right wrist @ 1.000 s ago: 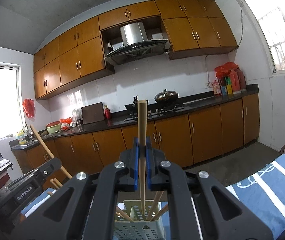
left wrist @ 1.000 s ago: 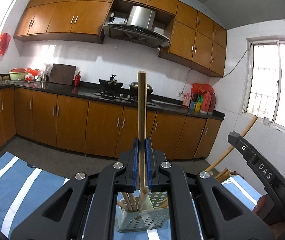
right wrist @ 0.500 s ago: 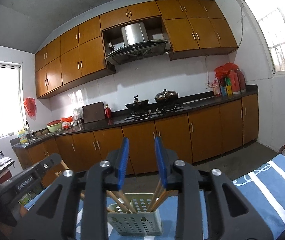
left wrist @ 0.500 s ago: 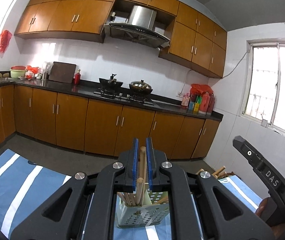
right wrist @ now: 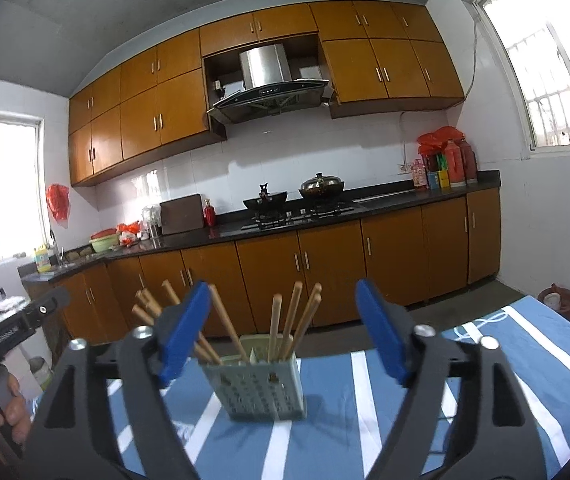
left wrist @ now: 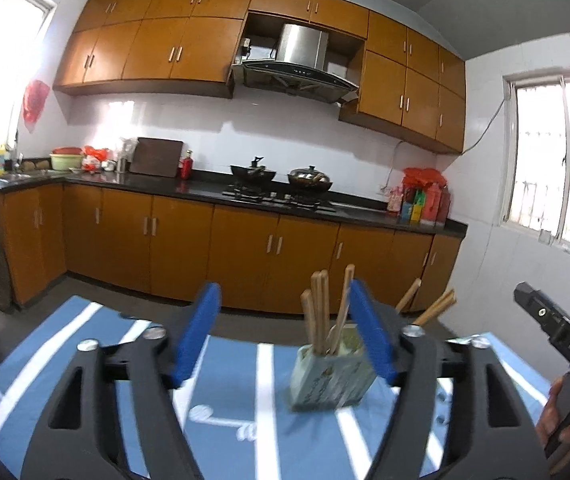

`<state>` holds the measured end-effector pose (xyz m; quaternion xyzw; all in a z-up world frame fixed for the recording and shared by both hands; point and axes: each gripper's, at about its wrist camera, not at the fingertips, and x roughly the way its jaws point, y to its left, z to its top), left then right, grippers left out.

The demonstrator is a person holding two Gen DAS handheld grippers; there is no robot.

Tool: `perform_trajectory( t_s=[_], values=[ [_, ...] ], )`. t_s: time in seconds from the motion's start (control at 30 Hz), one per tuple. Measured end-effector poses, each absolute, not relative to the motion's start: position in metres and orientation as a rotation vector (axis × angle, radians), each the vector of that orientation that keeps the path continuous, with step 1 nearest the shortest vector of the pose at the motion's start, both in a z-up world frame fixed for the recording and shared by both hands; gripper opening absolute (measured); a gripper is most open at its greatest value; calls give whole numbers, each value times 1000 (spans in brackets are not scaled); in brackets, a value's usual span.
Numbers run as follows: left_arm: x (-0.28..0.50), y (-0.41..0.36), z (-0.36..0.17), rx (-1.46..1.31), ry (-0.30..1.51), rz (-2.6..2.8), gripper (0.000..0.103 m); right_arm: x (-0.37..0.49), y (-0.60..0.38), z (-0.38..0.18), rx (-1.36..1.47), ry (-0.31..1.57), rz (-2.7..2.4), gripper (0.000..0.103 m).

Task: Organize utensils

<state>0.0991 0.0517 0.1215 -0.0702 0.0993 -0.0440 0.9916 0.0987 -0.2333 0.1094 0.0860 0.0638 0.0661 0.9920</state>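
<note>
Chopsticks [right wrist: 275, 328] stand bundled and leaning in a pale perforated holder [right wrist: 259, 386], which sits upright on your bench [right wrist: 525, 360], covered with a blue cloth with white stripes. Your left hand-held gripper [left wrist: 285, 334] has its blue-padded jaws opening, wide apart; the holder shows off-centre towards its right pad, and nothing is pressed between the pads. Your right hand-held gripper [right wrist: 281, 334] is likewise opening, the holder seen between its pads and beyond them, with no contact on either side. Neither tool grips anything. In the right wrist view your hand [right wrist: 1, 412] shows at the lower left, wrapped round the other tool's handle. Beyond the bench edge lies a grey floor, then brown base cabinets [left wrist: 173, 248] under a black worktop [left wrist: 205, 190], two pans on the hob [right wrist: 305, 212], a steel extractor hood [left wrist: 297, 64] among wall cabinets, white tiled walls, and bright windows on both sides.
</note>
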Motion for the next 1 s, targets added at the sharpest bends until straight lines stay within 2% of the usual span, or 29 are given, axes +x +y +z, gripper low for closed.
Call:
perform_trajectory(
  t_s=[0.07, 0.13, 0.2, 0.6, 1.0],
  values=[
    [86, 55, 117, -125, 195, -77, 90, 85, -229, 103, 148, 133, 130, 90],
    [70, 58, 110, -103, 194, -60, 97, 75, -226, 97, 127, 139, 127, 97],
    [59, 60, 103, -86, 204, -49, 101, 62, -221, 90, 100, 148, 117, 99],
    [4, 56, 54, -24, 284, -2, 101, 2, -201, 53, -18, 246, 62, 99],
    [-26, 44, 17, -18, 360, -23, 101, -26, -208, 6, 31, 347, 50, 99]
  ],
)
